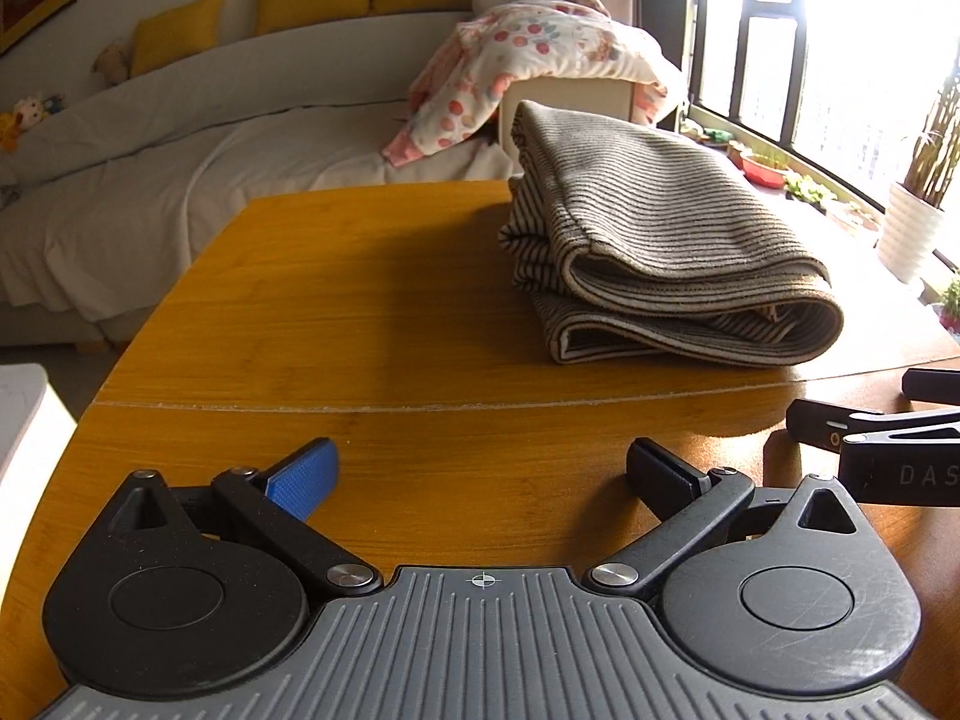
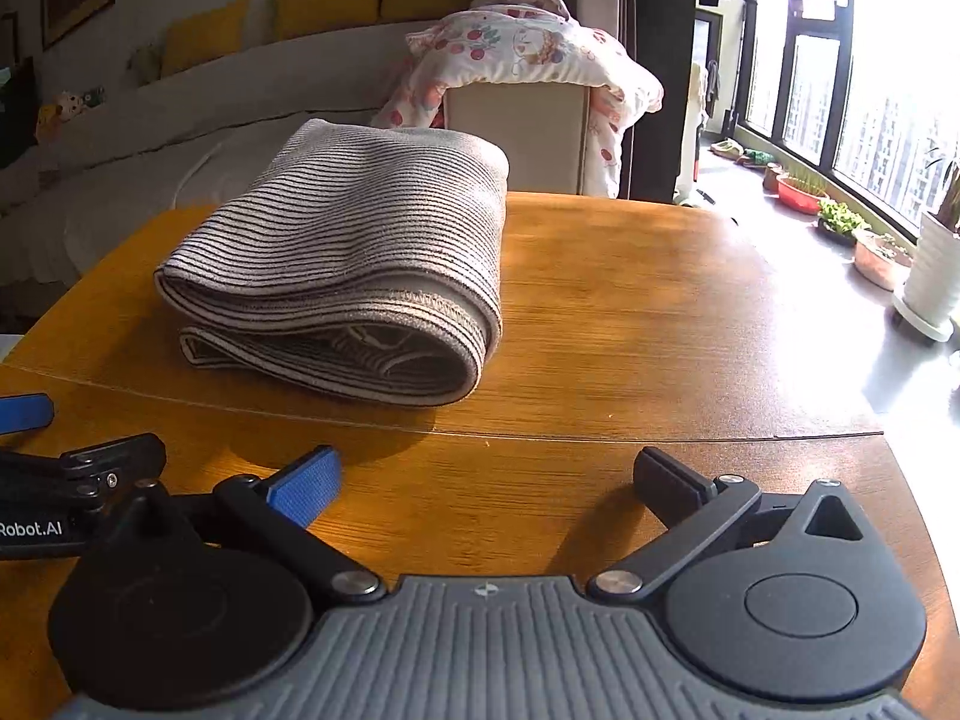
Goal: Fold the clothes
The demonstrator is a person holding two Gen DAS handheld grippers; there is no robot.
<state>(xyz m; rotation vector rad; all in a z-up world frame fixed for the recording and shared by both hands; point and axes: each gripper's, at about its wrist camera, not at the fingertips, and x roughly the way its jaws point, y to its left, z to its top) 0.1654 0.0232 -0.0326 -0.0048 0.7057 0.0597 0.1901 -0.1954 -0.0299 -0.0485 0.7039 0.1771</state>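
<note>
A striped grey-and-black garment (image 1: 654, 246) lies folded into a thick bundle on the wooden table (image 1: 360, 312), its rolled edge facing me. In the right wrist view the same folded garment (image 2: 354, 258) sits left of centre on the table (image 2: 630, 312). My left gripper (image 1: 483, 468) hovers low over the near part of the table, open, with nothing between its blue and black fingers, well short of the garment. My right gripper (image 2: 487, 474) is likewise open and empty, just in front of the bundle. Each gripper shows at the edge of the other's view.
A white sofa (image 1: 150, 180) with yellow cushions stands behind the table. A floral quilt (image 1: 540, 54) drapes over a box beyond the table's far edge. Potted plants (image 2: 840, 222) and a white planter (image 2: 933, 276) line the window sill at right. A seam crosses the tabletop.
</note>
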